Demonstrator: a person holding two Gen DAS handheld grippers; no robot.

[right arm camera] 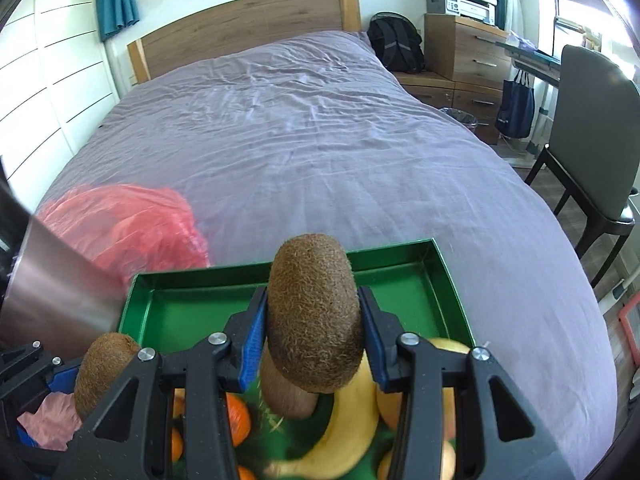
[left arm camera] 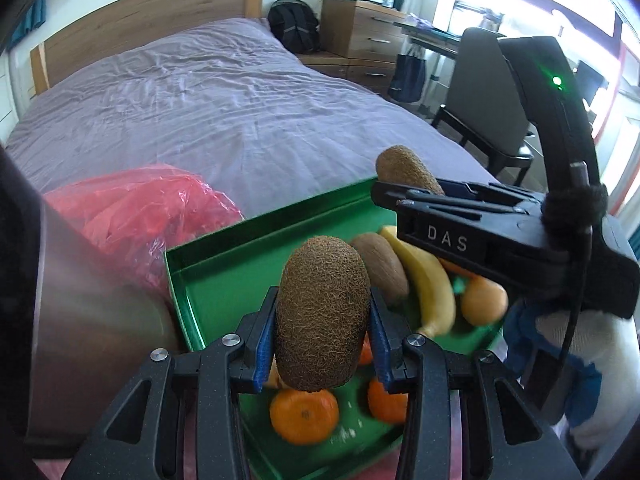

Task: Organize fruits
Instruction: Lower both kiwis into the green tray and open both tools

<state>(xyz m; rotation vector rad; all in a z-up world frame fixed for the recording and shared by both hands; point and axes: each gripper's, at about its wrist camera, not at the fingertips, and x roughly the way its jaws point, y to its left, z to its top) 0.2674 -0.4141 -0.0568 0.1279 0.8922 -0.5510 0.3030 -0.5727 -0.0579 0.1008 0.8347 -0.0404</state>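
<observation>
Fuzzy brown oval kiwis (left arm camera: pixel 322 316) are riding upright, long axes along the fingers, one clamped in the left gripper (left arm camera: pixel 322 344), one (right arm camera: pixel 314 316) in the right gripper (right arm camera: pixel 314 340). Both are hovering over the green metal tray (left arm camera: pixel 224 256), its bare floor lying toward twelve o'clock.

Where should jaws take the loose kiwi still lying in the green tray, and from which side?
Across its narrow middle, from above: the loose kiwi lies lengthwise in the green tray with the banana tight against one flank, so a side approach looks blocked.
</observation>
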